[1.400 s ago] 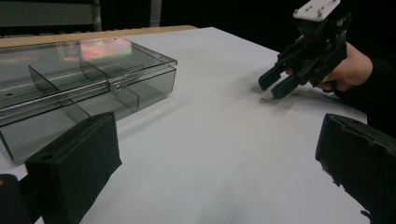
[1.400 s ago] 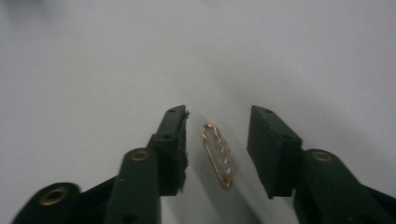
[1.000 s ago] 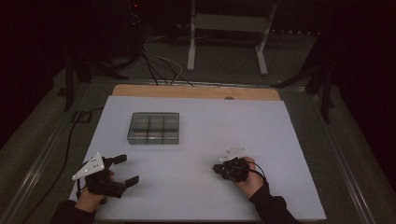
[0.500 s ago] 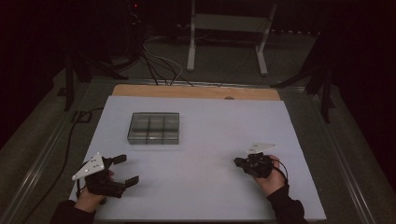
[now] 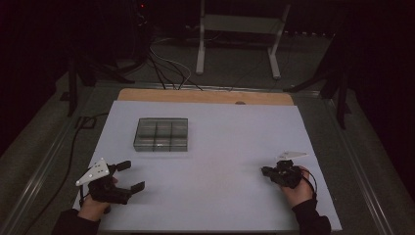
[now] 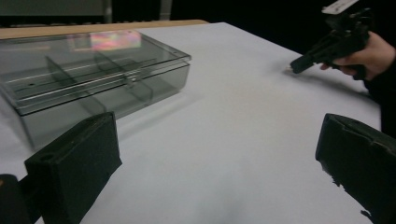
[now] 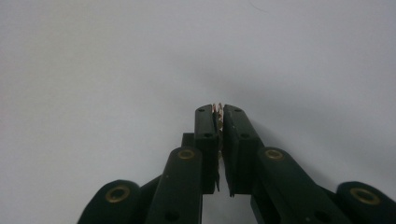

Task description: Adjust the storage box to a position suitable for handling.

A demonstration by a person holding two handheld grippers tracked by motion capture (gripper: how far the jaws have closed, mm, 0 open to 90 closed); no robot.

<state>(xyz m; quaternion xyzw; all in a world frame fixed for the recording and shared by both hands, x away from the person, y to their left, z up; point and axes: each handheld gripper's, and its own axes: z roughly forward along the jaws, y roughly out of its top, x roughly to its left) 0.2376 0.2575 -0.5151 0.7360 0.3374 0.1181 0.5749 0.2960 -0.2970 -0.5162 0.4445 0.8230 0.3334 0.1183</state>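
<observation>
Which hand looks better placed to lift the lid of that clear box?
Left, probably. The left gripper stands open, nearer the clear box; the right gripper is farther off, shut on a thin glinting piece.

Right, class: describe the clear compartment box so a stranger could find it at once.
Start at the white table top and look to its far left part, ahead of the left gripper. There sits the compartment box, a flat, smoky see-through plastic case with its lid shut and dividers inside. It is the one transparent thing lying on the sheet.
</observation>
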